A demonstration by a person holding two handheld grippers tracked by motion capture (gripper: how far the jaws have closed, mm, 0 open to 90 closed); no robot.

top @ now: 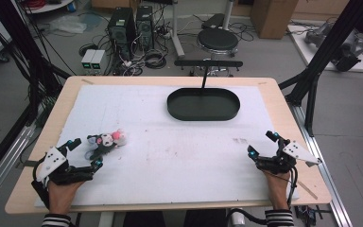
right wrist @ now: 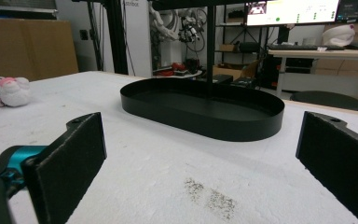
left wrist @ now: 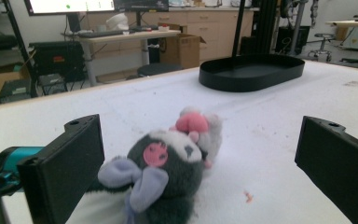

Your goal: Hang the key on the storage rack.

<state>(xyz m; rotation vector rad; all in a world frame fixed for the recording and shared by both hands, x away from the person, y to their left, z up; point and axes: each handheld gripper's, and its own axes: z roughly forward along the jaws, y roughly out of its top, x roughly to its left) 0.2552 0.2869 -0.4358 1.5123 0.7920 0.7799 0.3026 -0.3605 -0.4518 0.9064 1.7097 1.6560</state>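
A small plush toy (top: 106,141), grey and white with pink patches, lies on the white mat at the left. In the left gripper view the plush toy (left wrist: 168,163) sits just ahead of the jaws, which stand wide apart on either side of it without touching. My left gripper (top: 86,152) is open right beside the toy. A black oval tray (top: 203,104) rests empty at the far middle of the mat. Near the right front edge my right gripper (top: 262,144) is open and holds nothing; its view faces the tray (right wrist: 205,109), with the plush toy (right wrist: 7,91) far off at the left.
A white mat (top: 170,146) covers the wooden table (top: 283,101). A black stand post (top: 204,75) rises behind the tray. Dark specks (right wrist: 209,196) mark the mat before the right gripper. A stool, computers and cables stand on the floor beyond the table.
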